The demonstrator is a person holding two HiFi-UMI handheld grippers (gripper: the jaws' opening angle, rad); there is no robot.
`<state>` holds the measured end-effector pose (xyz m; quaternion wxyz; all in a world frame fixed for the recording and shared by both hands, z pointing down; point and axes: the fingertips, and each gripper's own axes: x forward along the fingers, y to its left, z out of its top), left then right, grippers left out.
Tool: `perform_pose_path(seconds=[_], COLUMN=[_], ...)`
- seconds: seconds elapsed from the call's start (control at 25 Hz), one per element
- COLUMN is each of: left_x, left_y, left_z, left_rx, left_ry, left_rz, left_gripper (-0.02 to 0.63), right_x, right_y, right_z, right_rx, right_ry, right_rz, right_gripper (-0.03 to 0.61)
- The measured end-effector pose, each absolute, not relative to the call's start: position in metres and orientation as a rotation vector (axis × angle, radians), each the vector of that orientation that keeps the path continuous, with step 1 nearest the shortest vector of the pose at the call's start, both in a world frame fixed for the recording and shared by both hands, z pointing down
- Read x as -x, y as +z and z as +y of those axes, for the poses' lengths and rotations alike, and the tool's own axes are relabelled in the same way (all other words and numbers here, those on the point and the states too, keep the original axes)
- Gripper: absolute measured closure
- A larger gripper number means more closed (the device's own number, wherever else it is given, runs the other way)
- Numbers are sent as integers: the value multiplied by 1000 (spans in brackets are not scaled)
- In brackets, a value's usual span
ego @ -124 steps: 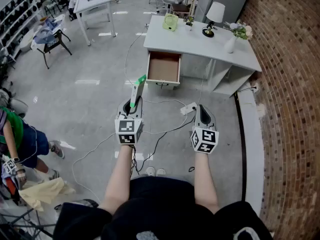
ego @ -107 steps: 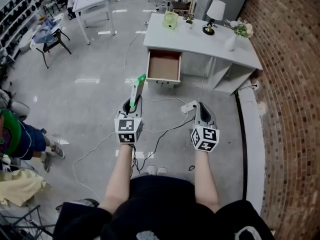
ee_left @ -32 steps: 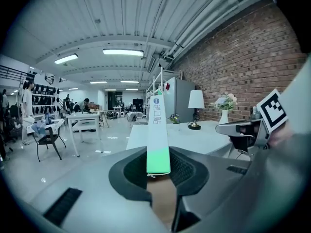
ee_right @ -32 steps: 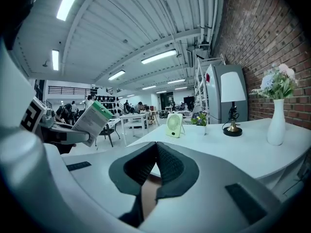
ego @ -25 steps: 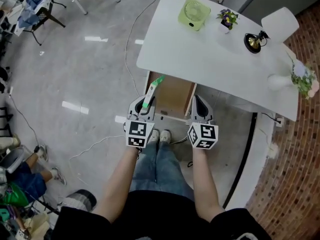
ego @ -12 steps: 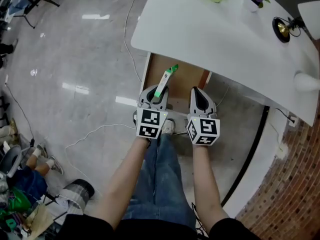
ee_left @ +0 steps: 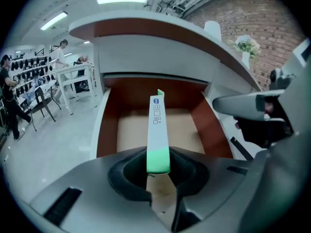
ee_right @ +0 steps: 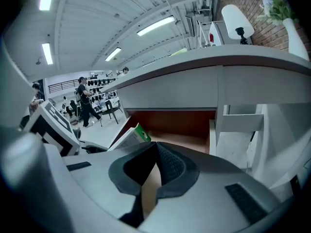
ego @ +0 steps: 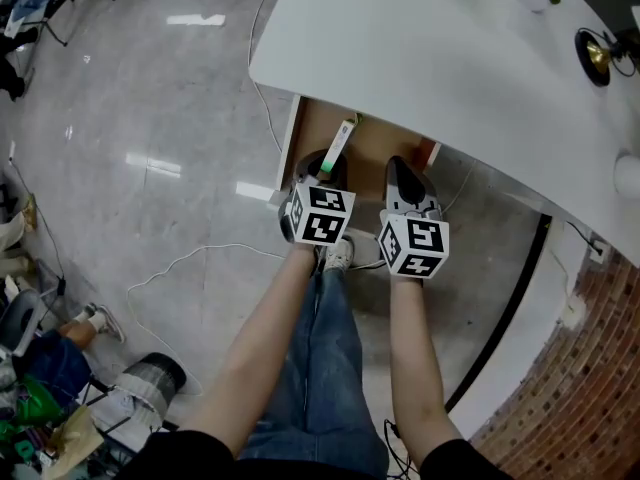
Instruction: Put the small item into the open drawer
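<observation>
Tube point(ee_left: 157, 130) is pinched in the left gripper point(ee_left: 158, 166), over the open drawer point(ee_left: 104, 130) but not dropped in. Right gripper point(ee_right: 154, 152) is closed, holding nothing.

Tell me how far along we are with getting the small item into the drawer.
Done: the drawer stands open, and the left gripper has the slim green-and-white box clamped, its far end out over the drawer. In hand: lining the box up above the drawer floor. Left: lower it in and release. The right gripper is shut and empty alongside.
</observation>
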<state>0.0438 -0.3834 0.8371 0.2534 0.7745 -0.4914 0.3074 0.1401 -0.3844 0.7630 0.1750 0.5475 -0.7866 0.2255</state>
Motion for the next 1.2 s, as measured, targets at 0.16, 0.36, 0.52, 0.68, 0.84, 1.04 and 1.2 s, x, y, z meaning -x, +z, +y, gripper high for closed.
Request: perform_pose_path(seconds=[0.16, 0.36, 0.52, 0.68, 0.84, 1.04, 1.2], left_x=[-46, -53, -54, -55, -62, -63, -63], left_y=[864, 884, 891, 899, 898, 882, 873], left_z=[-386, -384, -382, -377, -378, -389, -398], left_rx=[-2038, -1981, -1953, -1917, -1941, -1990, -2015], left_ry=[936, 1012, 1070, 1099, 1064, 949, 896], left_rz=[-1277, -1177, -1137, -1086, -1044, -1097, -1106], left_gripper=[525, 523, 520, 512, 447, 373, 370], right_x=[-146, -149, -147, -149, -152, -152, -152], right_y=[764, 770, 772, 771, 770, 768, 771], right_z=[-386, -389, -389, -390, -392, -393, -395], right_rx=[-1552, -1542, -1537, -1544, -1562, -1569, -1577], right_ry=[652, 663, 669, 671, 675, 676, 687], right_rz=[-2214, -2202, -2201, -2199, -2192, -2189, -2173], right_gripper=[577, 577, 577, 577, 577, 577, 577])
